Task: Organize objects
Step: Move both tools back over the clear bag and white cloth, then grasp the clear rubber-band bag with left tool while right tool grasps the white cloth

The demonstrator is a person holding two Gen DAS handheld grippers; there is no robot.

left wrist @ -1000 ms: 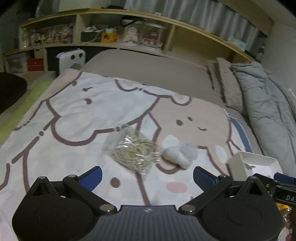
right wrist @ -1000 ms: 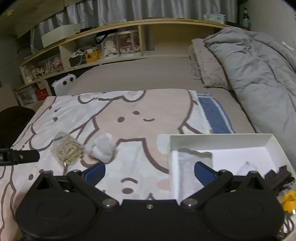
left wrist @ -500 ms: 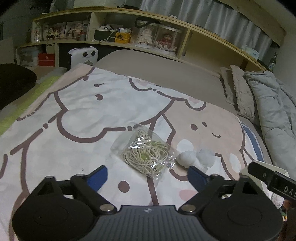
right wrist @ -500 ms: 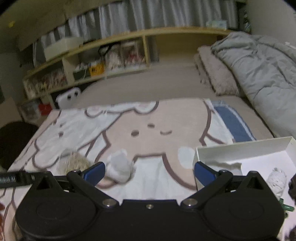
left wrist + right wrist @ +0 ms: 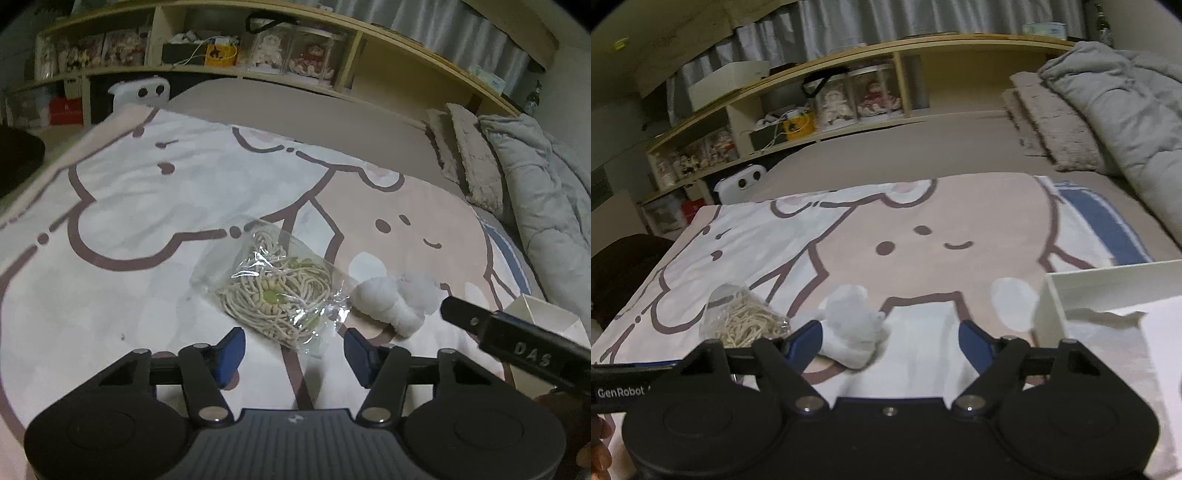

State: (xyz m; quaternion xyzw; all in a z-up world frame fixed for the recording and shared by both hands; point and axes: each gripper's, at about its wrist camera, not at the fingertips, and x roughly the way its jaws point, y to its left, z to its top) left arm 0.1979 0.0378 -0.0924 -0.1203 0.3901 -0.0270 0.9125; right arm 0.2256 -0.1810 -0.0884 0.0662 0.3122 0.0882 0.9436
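Now both grippers gape empty: left gripper (image 5: 293,349) near the bag (image 5: 277,291), right gripper (image 5: 890,341) around the bundle (image 5: 855,325).

In front of me a clear plastic bag (image 5: 279,291) of tangled cream cord with pale green beads lies flat on the bed's cartoon blanket. Just to its right sits a small white bundle (image 5: 393,301), perhaps rolled socks, nearly touching it. Further right stands an open white box (image 5: 1108,295) with crumpled paper inside.
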